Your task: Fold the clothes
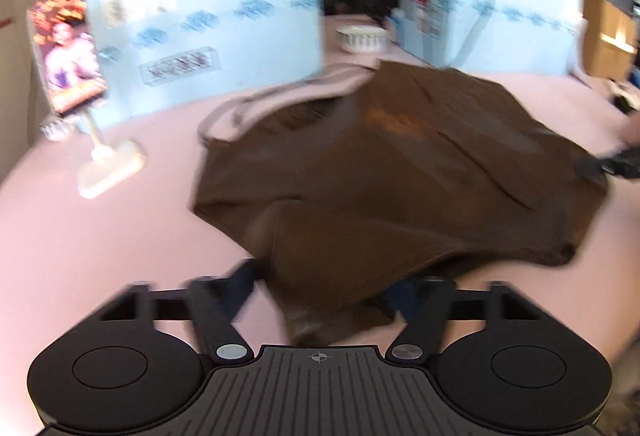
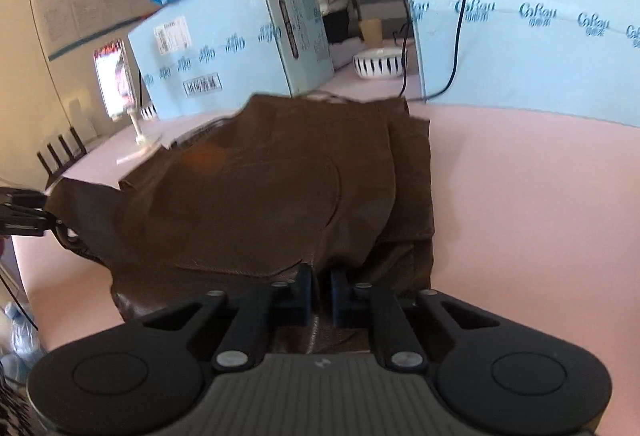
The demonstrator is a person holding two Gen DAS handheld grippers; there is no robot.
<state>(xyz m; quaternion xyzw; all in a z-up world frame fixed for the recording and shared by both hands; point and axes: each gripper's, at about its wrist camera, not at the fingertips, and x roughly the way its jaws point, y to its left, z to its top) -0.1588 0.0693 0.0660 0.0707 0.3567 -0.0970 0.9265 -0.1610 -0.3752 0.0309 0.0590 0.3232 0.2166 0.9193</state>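
Both grippers [image 2: 320,290] pinch brown garment's [image 2: 260,196] edge

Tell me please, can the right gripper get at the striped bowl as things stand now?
Probably not at once. The right gripper is shut on the brown garment, and the striped bowl sits far behind it, between the two blue boxes.

Each gripper is built of matte black plastic, the left gripper [image 1: 326,276] and the right gripper [image 2: 320,290] alike. A grey ribbed plate is set at the middle of each body, flanked by two round black housings with a raised disc on top, and a small crosshair mark is printed on the left one's plate. The black fingers [image 2: 302,290] are hinged on link arms fastened with silver round screws, and dark blue pads are fitted to their tips.
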